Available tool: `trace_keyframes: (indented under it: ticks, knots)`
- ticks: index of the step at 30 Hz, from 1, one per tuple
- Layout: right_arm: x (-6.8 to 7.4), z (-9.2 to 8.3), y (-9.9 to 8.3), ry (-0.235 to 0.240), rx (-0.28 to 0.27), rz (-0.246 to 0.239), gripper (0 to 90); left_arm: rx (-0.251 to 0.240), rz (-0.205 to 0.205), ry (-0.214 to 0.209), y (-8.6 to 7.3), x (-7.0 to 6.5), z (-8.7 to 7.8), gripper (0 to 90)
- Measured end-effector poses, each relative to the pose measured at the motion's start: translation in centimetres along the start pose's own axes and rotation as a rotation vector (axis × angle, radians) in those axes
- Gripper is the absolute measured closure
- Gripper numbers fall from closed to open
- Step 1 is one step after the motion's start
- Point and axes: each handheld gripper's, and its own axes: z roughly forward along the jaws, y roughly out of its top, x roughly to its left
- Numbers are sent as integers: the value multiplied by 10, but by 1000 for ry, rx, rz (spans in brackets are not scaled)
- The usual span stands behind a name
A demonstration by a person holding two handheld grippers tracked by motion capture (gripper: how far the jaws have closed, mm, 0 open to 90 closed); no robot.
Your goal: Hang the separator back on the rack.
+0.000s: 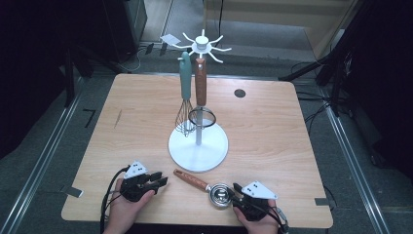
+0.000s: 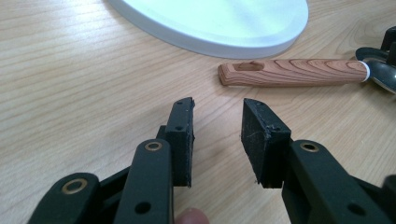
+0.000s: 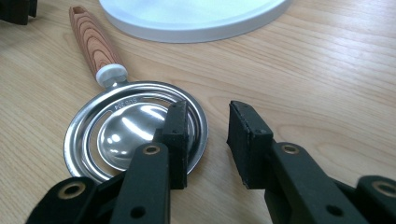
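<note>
Faintly, the steel strainer rim reads "SUS 304"; both claws gape slightly, holding nothing.

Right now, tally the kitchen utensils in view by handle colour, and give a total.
Wooden-brown handle: 2 (the egg separator lying on the table, the ring utensil hanging on the rack)
Teal handle: 1 (the whisk hanging on the rack)
Total: 3

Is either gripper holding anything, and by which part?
Nothing is held: both grippers' fingers are apart with bare table between them; the wooden-handled steel egg separator lies loose.
</note>
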Motion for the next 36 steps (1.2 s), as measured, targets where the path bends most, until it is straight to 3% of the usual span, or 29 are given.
trace_keyframes:
  ticks: [16,36]
  knots:
    - [-14,-14,-8,-55,-12,24,695,-16,1,-10,8,-1,8,672]
    - [-46,-32,-16,-160,-21,71,694,-37,-15,2,9,6,4,672]
